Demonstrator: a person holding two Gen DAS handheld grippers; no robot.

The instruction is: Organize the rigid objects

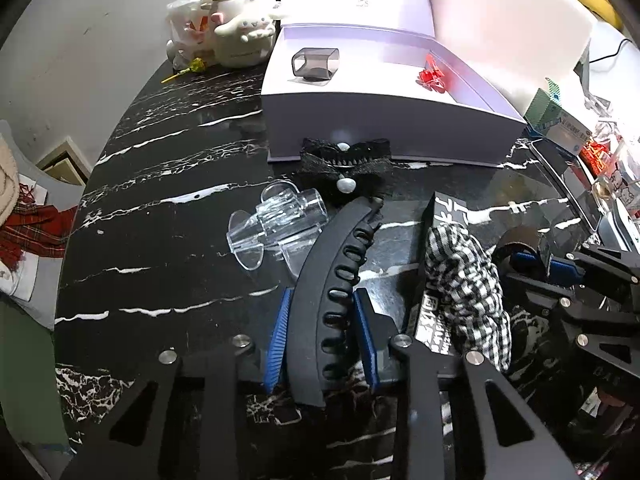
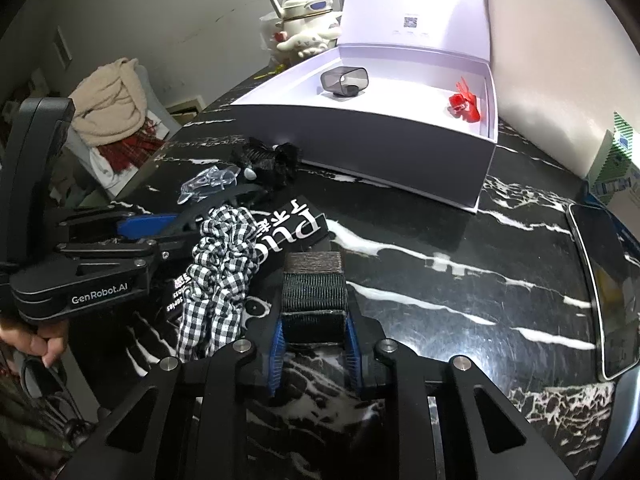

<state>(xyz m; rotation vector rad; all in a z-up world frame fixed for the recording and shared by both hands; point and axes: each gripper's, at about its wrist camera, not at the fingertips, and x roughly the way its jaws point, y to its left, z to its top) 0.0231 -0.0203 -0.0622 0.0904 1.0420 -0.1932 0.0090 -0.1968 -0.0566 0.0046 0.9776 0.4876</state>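
Blue pads of the left gripper (image 1: pixel 323 334) are pinched on a long black hair clip (image 1: pixel 332 288) lying on the marble table (image 1: pixel 160 220); its near end is hidden behind the jaws. A dark woven block (image 2: pixel 314 292) is clamped by the right gripper (image 2: pixel 314 344). Partly covered by a checked scrunchie (image 2: pixel 224 264) is a black printed box (image 2: pixel 296 220). Beyond, the open white box (image 2: pixel 360 136) holds a red clip (image 2: pixel 464 102).

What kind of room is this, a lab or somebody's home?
Probably a home: a marble-look table strewn with hair clips, a cartoon-dog kettle by the wall, and blankets heaped on a chair.
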